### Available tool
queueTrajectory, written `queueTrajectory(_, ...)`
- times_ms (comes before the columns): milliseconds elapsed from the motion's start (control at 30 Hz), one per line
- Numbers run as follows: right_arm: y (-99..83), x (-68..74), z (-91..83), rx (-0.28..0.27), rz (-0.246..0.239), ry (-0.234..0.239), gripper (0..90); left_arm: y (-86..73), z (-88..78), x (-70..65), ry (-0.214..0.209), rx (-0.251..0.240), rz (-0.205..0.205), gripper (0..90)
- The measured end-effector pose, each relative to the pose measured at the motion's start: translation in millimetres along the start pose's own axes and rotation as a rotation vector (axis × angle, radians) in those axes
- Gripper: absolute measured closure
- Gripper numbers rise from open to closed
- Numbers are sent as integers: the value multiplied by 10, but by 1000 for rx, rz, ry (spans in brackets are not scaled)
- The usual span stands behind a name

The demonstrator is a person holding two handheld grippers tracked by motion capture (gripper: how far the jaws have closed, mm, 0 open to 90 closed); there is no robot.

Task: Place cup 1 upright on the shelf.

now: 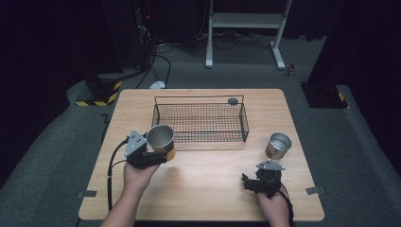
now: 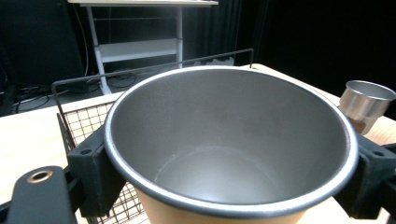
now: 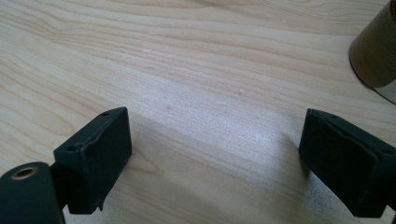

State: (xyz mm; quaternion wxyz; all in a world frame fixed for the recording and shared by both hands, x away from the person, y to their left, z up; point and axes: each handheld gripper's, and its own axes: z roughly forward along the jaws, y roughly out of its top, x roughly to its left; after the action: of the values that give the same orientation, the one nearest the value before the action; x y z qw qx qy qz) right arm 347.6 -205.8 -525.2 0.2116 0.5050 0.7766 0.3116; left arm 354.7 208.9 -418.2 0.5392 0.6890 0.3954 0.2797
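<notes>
A: High view. What does the left gripper [image 1: 158, 153] hold?
B: A cup [image 1: 161, 140], clamped between its jaws, lifted just before the basket [image 1: 201, 121], which has no cup in it. A second cup [image 1: 278, 145] stands on the table [image 1: 213, 184], right of the basket.

A: Left gripper view?
B: Both jaws press the cup [image 2: 229, 149] wall; the basket [image 2: 84, 121] lies beyond, the second cup [image 2: 364, 105] far right.

A: Right gripper view?
B: The right gripper [image 3: 215, 158] hovers over bare table [image 3: 187, 70], jaws apart and holding nothing.

A: Progress?
B: Probably early: neither cup is binned yet.
</notes>
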Motion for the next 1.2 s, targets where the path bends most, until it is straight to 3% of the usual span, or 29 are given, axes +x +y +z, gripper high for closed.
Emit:
queueTrajectory(567, -5, 0, -5, -1, -2, 5, 92, 213, 234, -5, -3, -8, 43, 134)
queueTrajectory(1200, -9, 5, -9, -1, -5, 10, 91, 286, 481, 150, 15, -15, 18, 134)
